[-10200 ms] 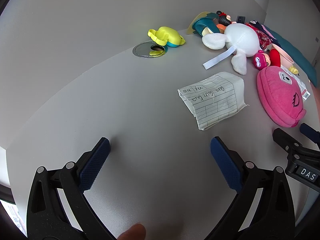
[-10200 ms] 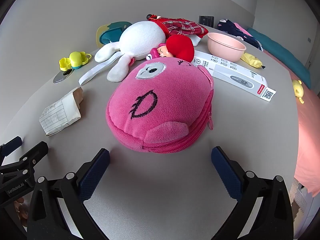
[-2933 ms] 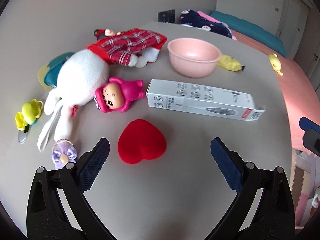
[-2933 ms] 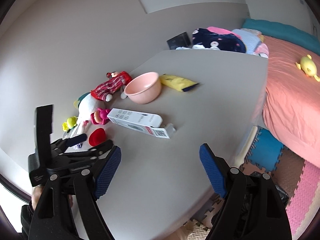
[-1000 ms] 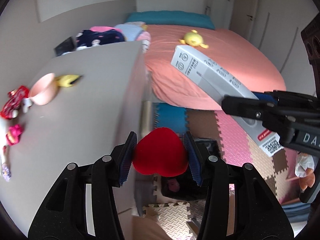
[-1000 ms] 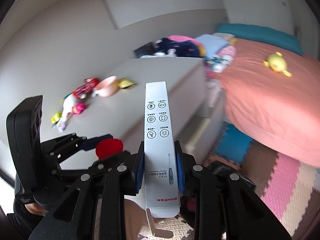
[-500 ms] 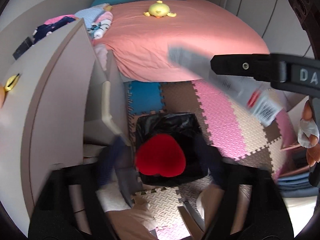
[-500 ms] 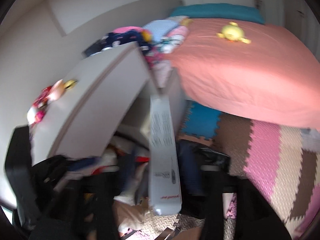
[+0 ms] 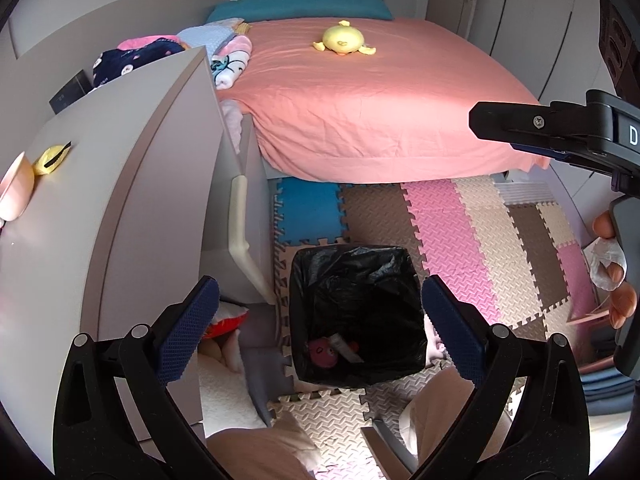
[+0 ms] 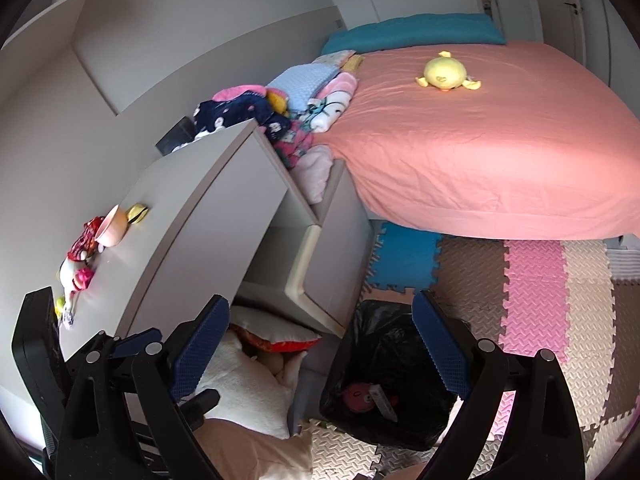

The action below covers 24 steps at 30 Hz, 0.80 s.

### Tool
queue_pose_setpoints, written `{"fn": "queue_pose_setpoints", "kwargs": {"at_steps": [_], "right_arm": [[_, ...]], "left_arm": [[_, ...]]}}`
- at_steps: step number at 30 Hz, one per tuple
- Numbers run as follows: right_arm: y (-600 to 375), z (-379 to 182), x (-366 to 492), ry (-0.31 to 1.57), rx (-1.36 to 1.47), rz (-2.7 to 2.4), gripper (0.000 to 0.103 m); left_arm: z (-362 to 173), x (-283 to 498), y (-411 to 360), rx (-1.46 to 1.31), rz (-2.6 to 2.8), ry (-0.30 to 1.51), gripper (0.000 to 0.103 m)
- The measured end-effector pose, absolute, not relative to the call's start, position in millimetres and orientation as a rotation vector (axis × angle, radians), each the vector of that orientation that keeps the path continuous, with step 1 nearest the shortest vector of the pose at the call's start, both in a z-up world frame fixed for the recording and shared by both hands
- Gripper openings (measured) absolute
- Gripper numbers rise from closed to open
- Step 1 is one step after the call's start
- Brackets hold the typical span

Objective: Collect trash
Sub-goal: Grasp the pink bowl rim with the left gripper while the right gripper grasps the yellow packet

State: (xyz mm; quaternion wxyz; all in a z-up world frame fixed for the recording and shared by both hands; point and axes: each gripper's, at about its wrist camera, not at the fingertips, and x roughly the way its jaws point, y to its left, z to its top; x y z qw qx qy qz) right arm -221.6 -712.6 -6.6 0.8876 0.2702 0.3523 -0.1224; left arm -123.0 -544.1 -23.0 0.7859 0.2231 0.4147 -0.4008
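A bin with a black liner stands on the floor beside the desk, right below both grippers. At its bottom lie a pink toy, a white carton and a bit of red. My left gripper hangs open above the bin with nothing between its fingers. In the right wrist view the bin and the white carton show beneath my right gripper, whose jaws are opening and hold nothing. The right gripper's finger also reaches in from the right edge of the left wrist view.
The grey desk with a pink bowl lies to the left. A bed with a salmon sheet and a yellow plush is beyond. Foam mats cover the floor. Cushions sit under the desk. A person's hand is at right.
Both grippers opened. The red heart left the left gripper and the white carton left the right one; both now lie in the bin. Both hands sank toward the bin.
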Motion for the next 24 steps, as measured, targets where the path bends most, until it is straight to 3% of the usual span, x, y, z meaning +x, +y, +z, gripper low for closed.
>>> {"fn": "queue_pose_setpoints", "kwargs": {"at_steps": [6,9,16,24], "right_arm": [[-697,2,-193,0.744,0.558,-0.213,0.093],[-690,11,-178,0.715,0.561,-0.282,0.100],[-665,32,-134,0.627,0.503,-0.201,0.100],[-637,33,-63,0.680,0.537,-0.006,0.100]], "left_arm": [[-10,-100,-528,0.426,-0.844,0.890,0.098],[0,-80,-514,0.387,-0.815,0.889,0.098],[23,-20,-468,0.316,-0.680,0.873,0.098],[43,51,-407,0.207,-0.512,0.846,0.098]]}}
